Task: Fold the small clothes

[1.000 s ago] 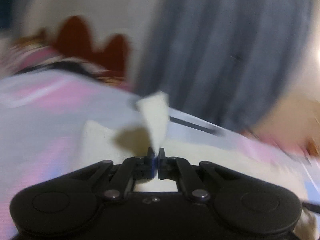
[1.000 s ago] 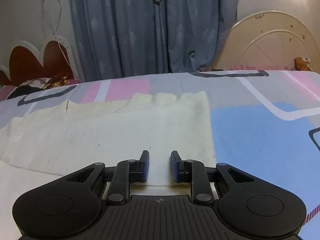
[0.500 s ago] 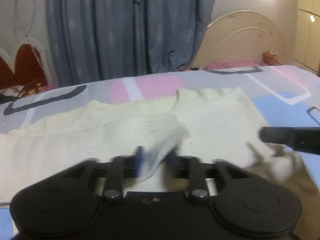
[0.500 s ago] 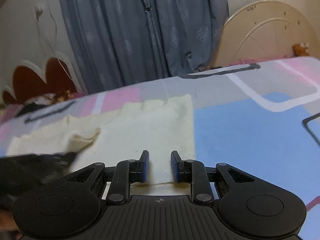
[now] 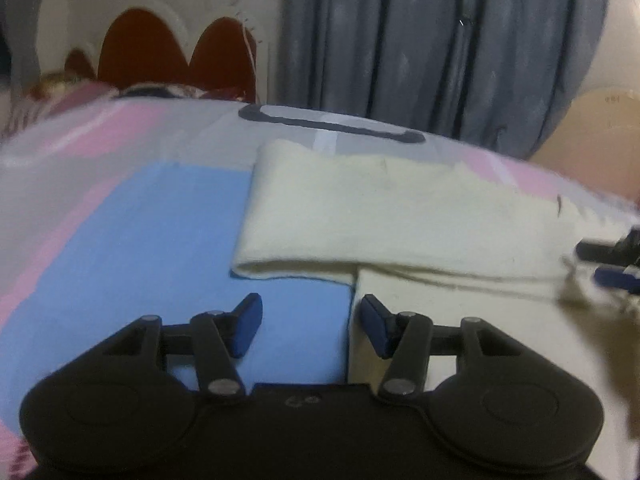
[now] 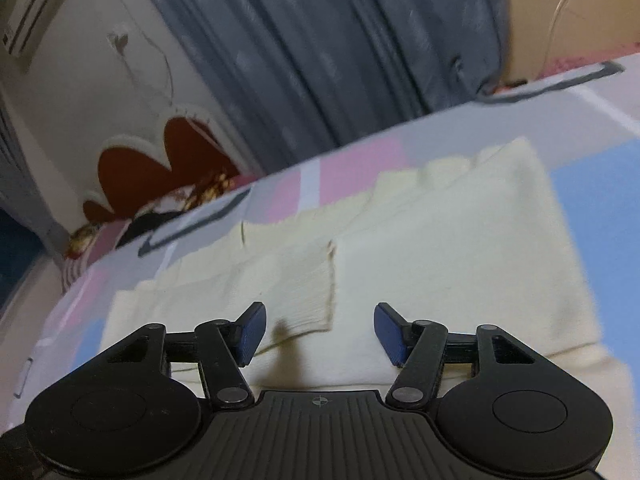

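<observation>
Now cream sweater (image 6: pixel 440 264) on bedspread (image 5: pixel 140 240)

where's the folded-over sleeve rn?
In the right wrist view the sleeve lies flat across the cream sweater, just ahead of the right gripper, whose jaws are opening with nothing clamped; its cuff ends near the sweater's middle.

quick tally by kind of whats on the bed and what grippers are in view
cream garment: 1
grippers: 2, left gripper and right gripper, both jaws opening, nothing between them
bedsheet: 1
total: 4
</observation>
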Tool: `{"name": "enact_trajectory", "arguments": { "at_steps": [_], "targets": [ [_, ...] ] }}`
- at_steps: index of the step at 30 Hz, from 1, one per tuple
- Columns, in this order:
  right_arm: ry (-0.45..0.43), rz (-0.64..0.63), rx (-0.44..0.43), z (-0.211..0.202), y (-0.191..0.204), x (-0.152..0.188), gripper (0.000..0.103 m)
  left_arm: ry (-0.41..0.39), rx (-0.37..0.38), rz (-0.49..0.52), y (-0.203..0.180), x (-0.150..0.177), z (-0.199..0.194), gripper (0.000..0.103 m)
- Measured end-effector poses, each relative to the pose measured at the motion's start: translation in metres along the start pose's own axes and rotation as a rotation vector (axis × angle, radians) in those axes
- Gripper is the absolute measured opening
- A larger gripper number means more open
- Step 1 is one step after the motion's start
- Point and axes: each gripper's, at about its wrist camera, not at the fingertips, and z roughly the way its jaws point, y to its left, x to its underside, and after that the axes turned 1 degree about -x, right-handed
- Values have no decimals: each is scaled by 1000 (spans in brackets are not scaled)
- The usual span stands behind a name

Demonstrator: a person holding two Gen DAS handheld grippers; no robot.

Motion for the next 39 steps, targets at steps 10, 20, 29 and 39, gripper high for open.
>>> {"name": "enact_trajectory", "arguments": {
  "at_steps": [10,20,29,39],
  "targets": [
    [-105,-172,86,-25,12,-9,5,-17,38,-36,1,-1,5,55],
    [-98,-145,148,-55,-35,-1,6,-63,51,-6,-11,-4,-2,53],
    [-133,-124,211,-77,-53,-1,6,2,20,21,-9,-1,7,51],
    [-102,-133,240,-73,-57,14,6,6,17,30,-8,-2,7,52]
  ]
}}
